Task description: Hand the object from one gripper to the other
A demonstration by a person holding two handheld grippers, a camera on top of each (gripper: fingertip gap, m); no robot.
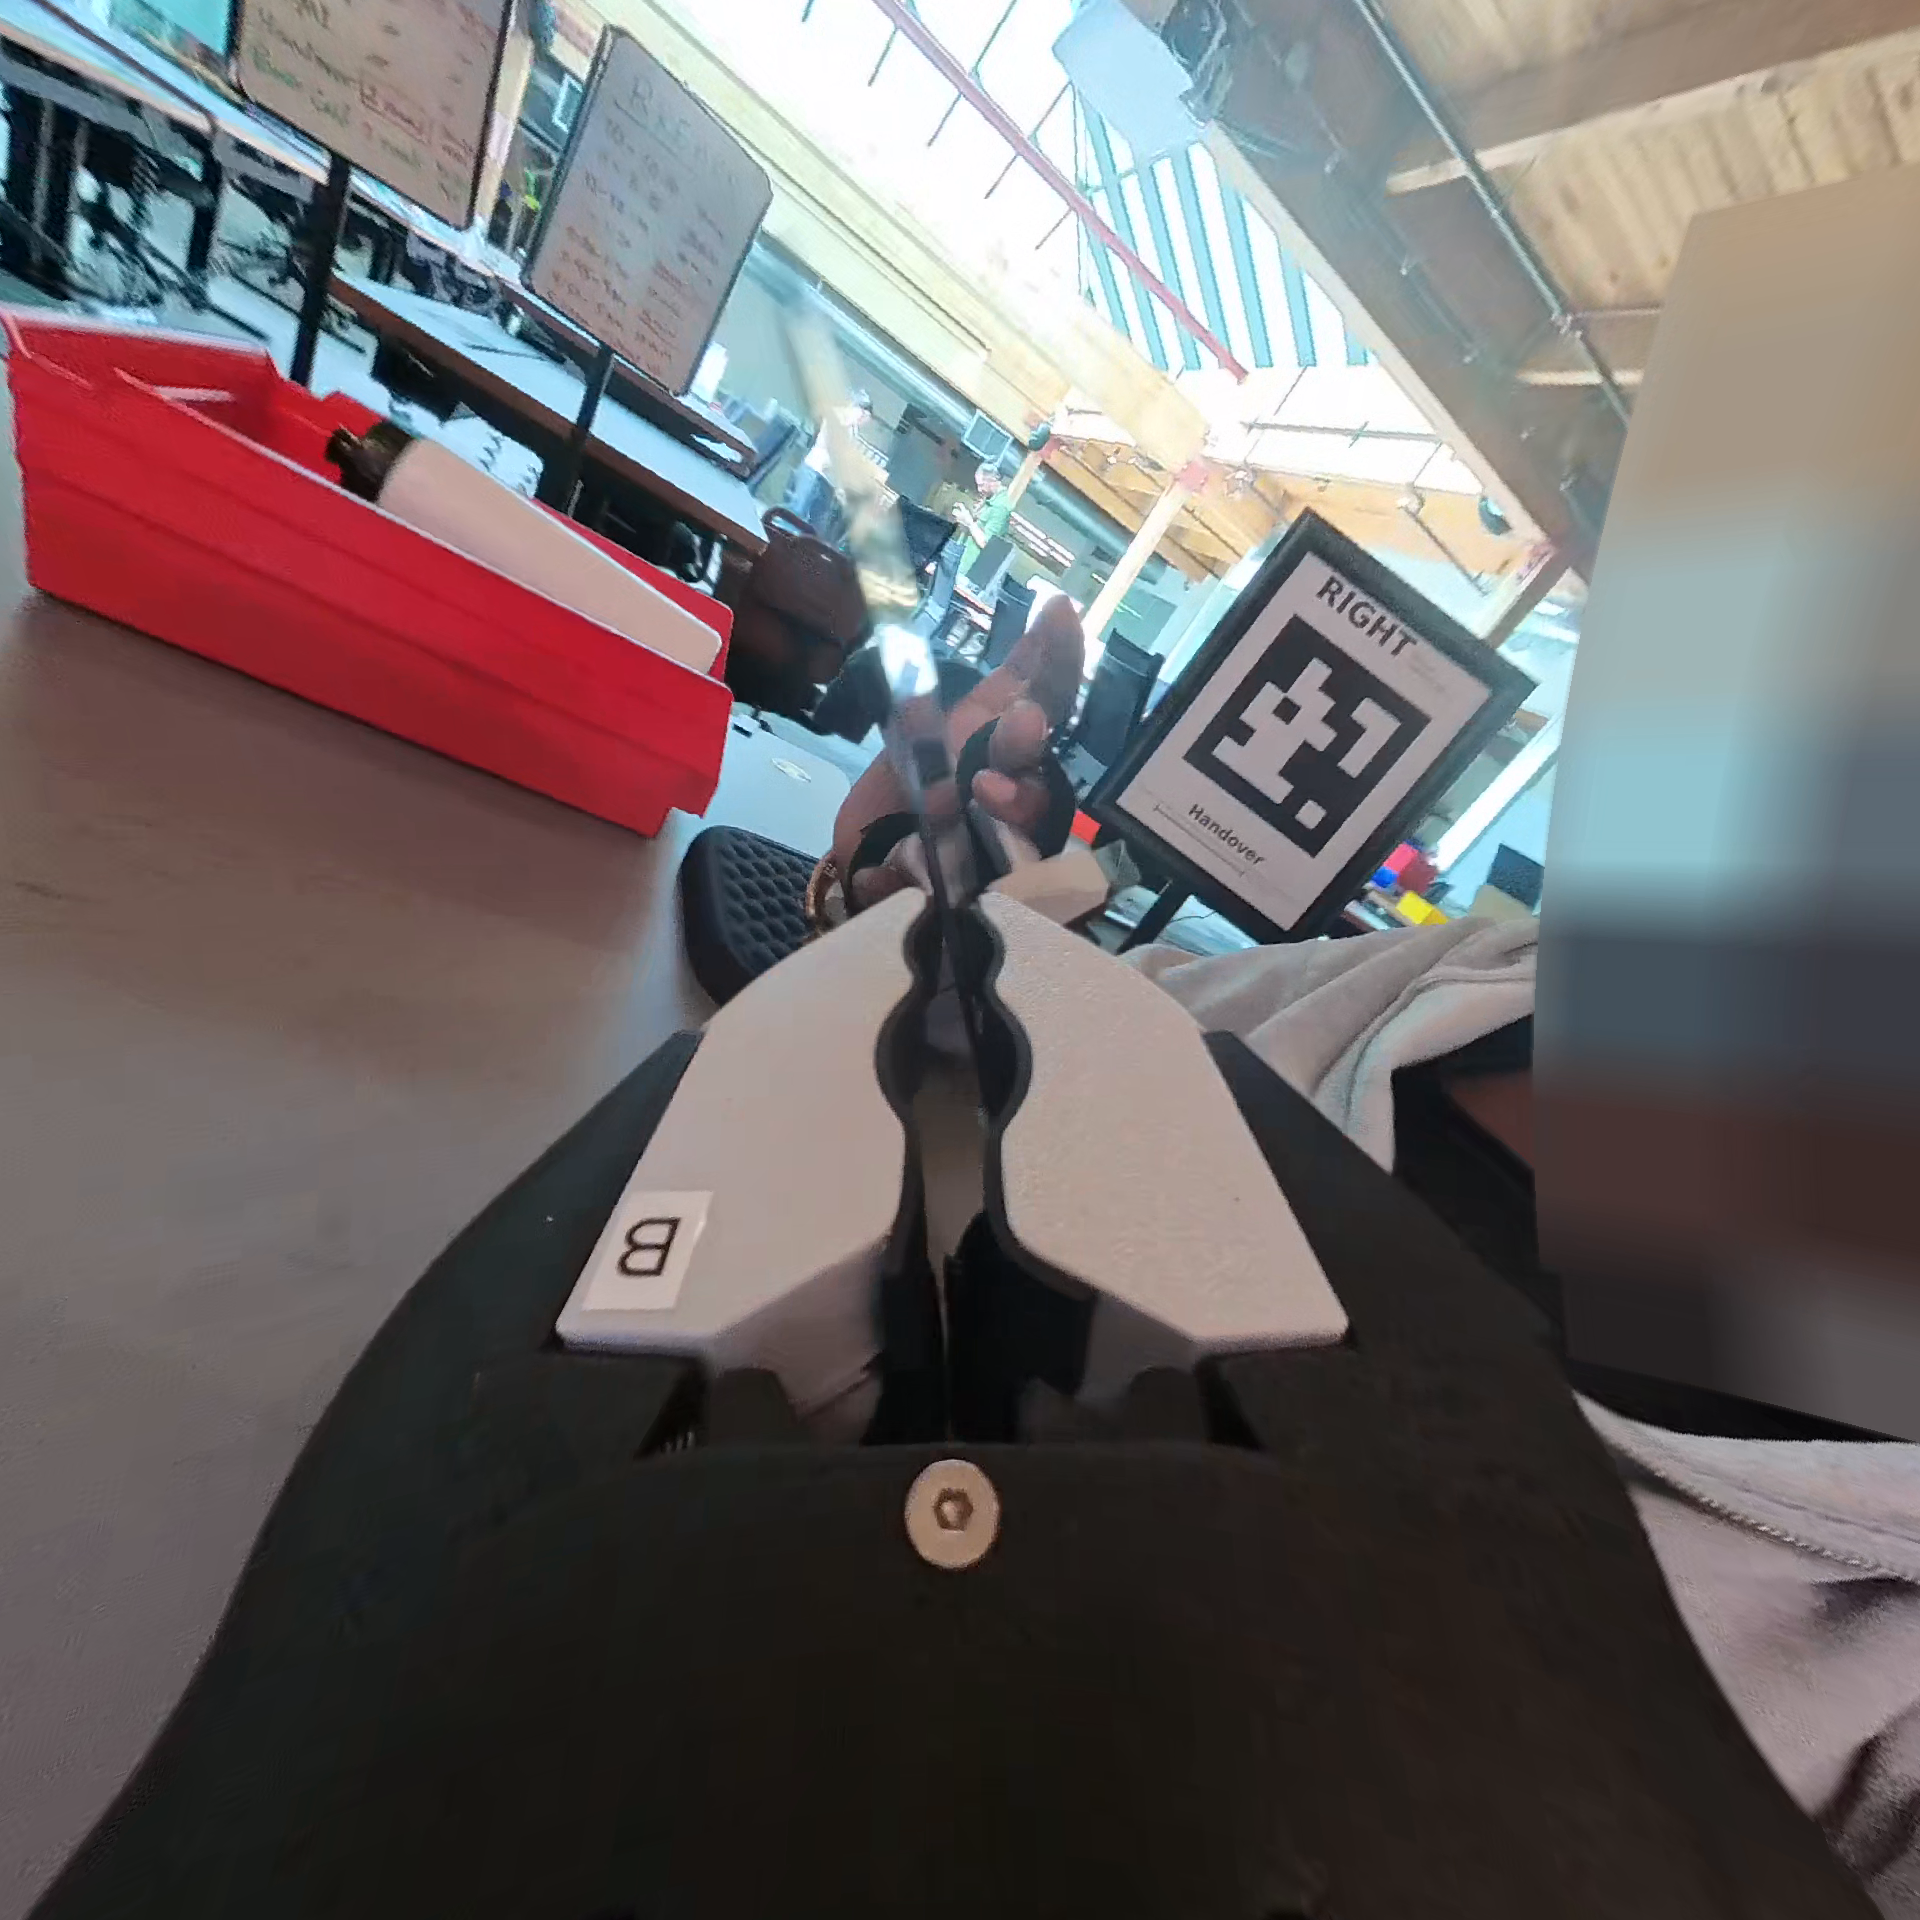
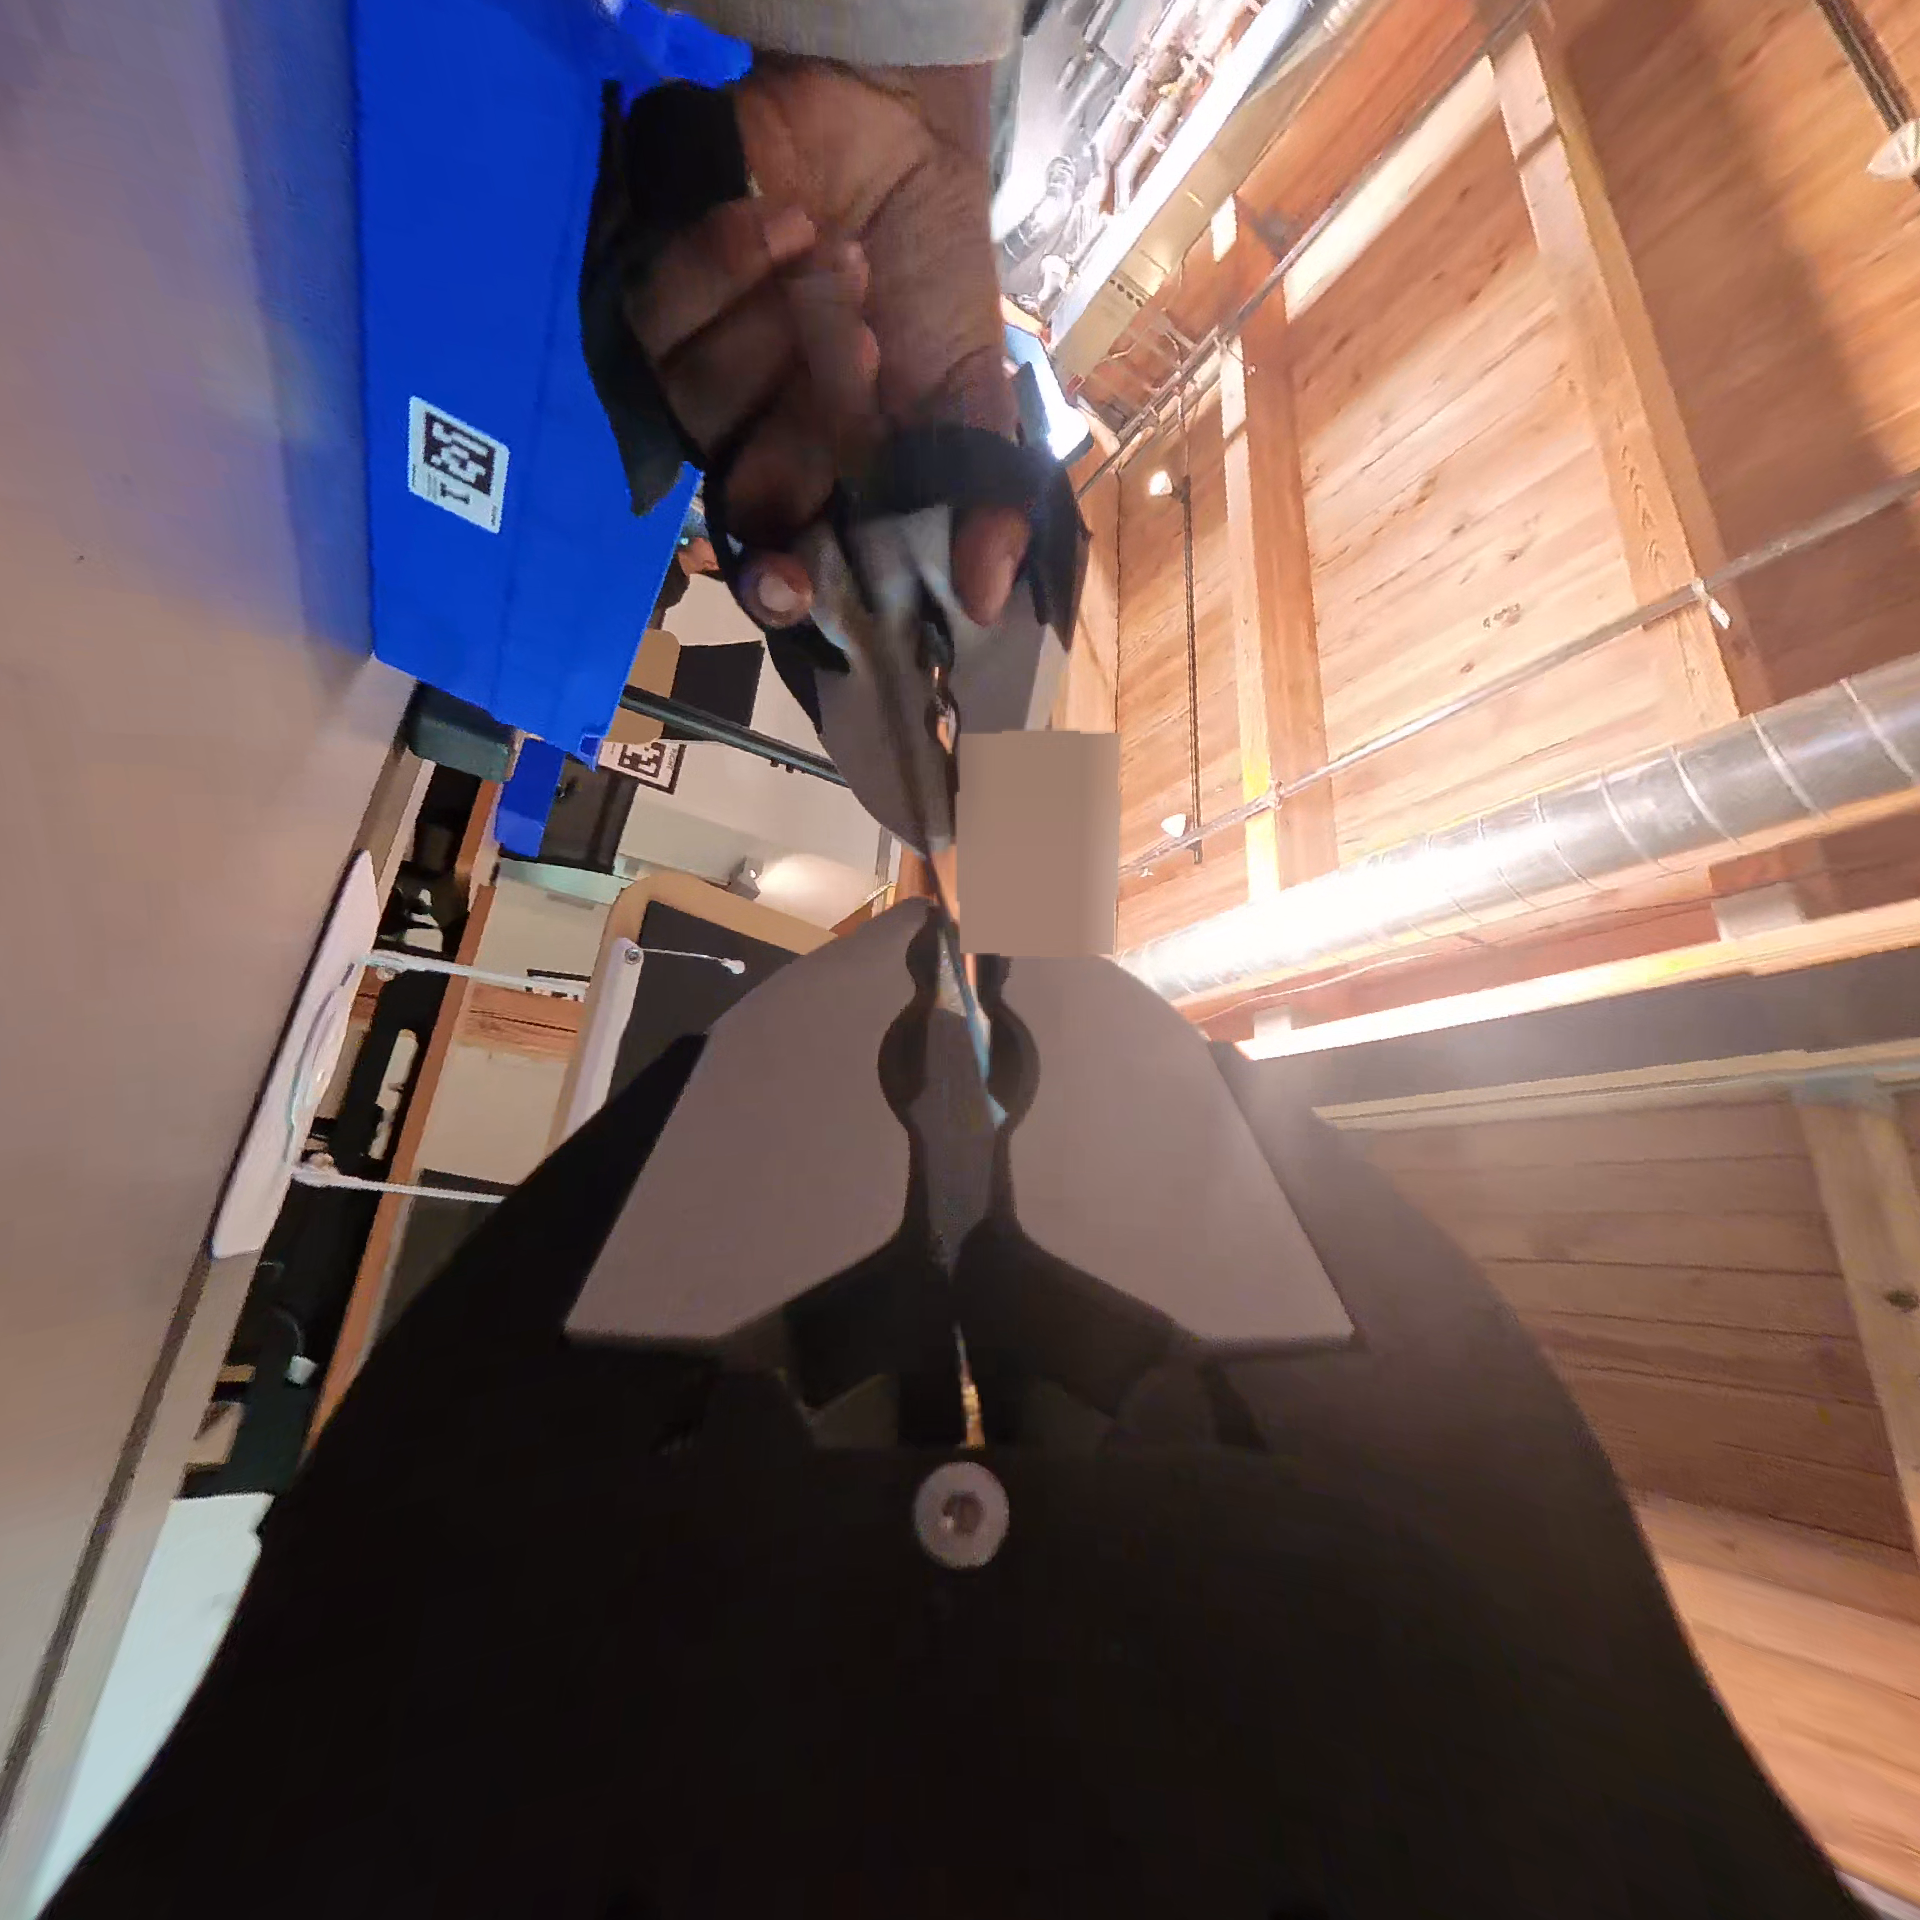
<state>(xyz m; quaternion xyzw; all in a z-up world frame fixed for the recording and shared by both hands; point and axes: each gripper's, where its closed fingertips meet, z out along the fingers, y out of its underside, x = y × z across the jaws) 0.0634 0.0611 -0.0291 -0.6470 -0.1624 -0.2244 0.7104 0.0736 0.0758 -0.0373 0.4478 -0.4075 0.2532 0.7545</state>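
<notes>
The object is a thin flat strip, dark along its lower part (image 1: 928, 790) and clear and blurred higher up. My left gripper (image 1: 948, 914) is shut on it, and the strip sticks out past the white fingers (image 1: 790, 1091). A hand (image 1: 1013, 727) holds the other gripper just behind the strip. In the right wrist view my right gripper (image 2: 951, 925) is shut on the same strip (image 2: 971, 1023). The left gripper (image 2: 928, 826) points at it tip to tip, a hand (image 2: 831, 260) around it. Both grippers hold the strip above the table.
A red bin (image 1: 364, 623) with a white cylinder (image 1: 520, 540) in it stands on the dark table (image 1: 260, 987) at the left. A black mesh pad (image 1: 748, 914) and a framed marker sign (image 1: 1309, 727) lie beyond. A blue bin (image 2: 499, 416) is near the left hand. The grippers are tip to tip, or close to it.
</notes>
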